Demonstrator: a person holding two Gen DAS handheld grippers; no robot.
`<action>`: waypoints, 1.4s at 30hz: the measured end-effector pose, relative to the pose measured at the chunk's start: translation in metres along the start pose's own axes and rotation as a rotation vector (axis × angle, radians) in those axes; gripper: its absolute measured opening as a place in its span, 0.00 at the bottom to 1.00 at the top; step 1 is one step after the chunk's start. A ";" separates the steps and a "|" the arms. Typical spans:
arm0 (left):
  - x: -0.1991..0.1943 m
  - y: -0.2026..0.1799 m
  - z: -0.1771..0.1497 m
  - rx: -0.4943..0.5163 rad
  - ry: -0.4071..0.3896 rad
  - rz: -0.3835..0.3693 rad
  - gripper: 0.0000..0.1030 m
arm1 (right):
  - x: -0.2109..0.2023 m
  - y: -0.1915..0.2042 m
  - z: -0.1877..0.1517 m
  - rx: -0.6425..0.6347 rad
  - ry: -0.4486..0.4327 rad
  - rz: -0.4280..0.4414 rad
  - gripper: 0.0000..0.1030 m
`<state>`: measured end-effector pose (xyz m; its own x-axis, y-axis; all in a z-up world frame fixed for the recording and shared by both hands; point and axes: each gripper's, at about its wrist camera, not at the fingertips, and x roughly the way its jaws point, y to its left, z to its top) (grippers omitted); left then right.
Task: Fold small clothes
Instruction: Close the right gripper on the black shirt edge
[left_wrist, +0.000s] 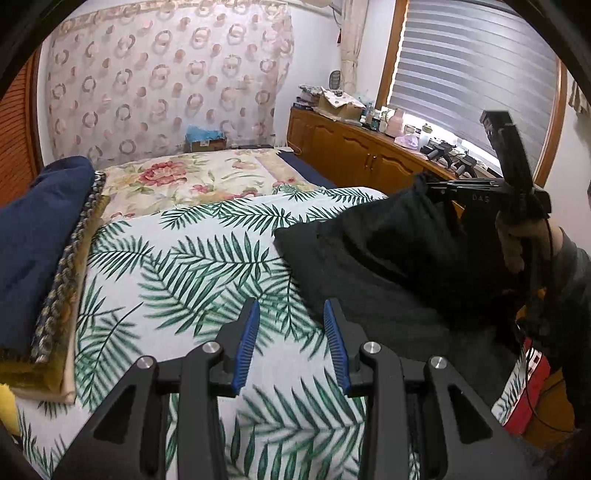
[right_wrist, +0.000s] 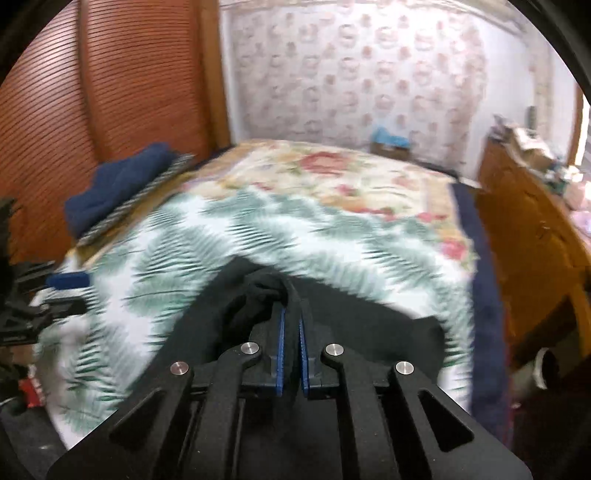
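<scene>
Right gripper (right_wrist: 291, 321) clamped on black garment (left_wrist: 388, 266) lifted at near right of bed (left_wrist: 207, 258), left gripper (left_wrist: 290, 314) wide and empty beside it; risk of cloth slipping or bunching from single-point hold.

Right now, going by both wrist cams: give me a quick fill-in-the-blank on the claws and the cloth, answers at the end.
1. The right claw is shut on the ____ garment.
2. The left claw is ____, with nothing between its blue pads.
3. The garment rests partly on the bedspread printed with green ____.
4. A folded ____ blanket lies at the left side of the bed.

Missing words: black; open; leaves; navy blue
</scene>
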<state>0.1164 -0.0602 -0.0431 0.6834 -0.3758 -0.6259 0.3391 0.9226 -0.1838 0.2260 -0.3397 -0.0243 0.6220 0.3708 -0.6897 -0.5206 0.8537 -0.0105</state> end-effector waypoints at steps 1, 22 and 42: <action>0.005 0.001 0.004 -0.001 0.007 0.001 0.33 | 0.002 -0.012 0.002 0.013 0.006 -0.025 0.03; 0.126 0.002 0.065 -0.008 0.159 0.014 0.33 | 0.007 -0.138 -0.037 0.160 0.069 -0.167 0.52; 0.141 0.004 0.069 -0.008 0.163 0.002 0.33 | 0.016 -0.111 -0.022 0.070 0.035 -0.085 0.01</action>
<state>0.2590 -0.1153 -0.0801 0.5698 -0.3551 -0.7411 0.3322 0.9244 -0.1875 0.2807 -0.4371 -0.0503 0.6408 0.2839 -0.7133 -0.4238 0.9055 -0.0203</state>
